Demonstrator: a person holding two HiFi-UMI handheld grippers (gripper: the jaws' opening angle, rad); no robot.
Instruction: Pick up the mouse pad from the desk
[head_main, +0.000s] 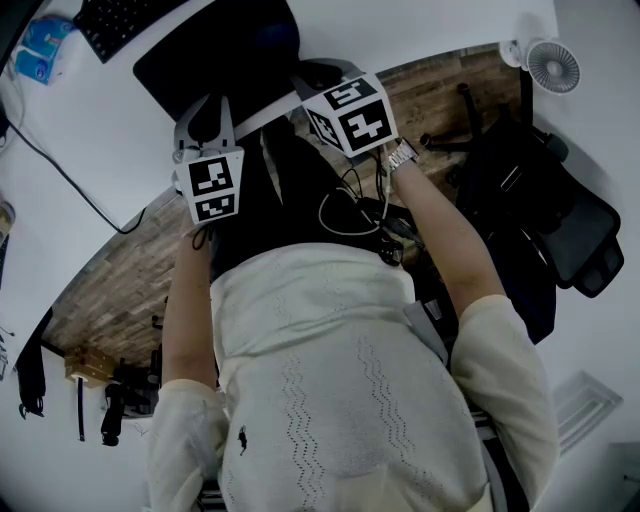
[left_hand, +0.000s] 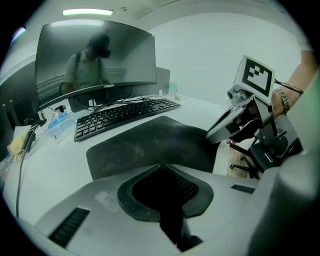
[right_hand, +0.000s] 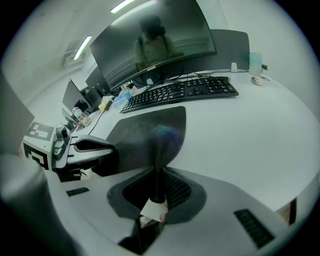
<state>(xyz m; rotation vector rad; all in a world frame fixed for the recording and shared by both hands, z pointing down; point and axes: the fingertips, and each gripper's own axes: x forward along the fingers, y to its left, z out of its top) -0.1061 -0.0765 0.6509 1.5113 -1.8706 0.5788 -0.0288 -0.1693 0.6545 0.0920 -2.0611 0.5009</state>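
Left tool clamped on the mouse pad at its near edge, right tool clamped on its near right corner (pad stretching ahead of both), white counter beneath.

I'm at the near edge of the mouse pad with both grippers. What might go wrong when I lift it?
1. The right gripper pinches only a thin strip of the mouse pad at its near edge, so the limp pad may slip out of the jaws.
2. The keyboard lies just beyond the pad's far edge, and a dragged or swinging pad could nudge it.
3. The left gripper shows no clear hold, so the pad might hang from one side.
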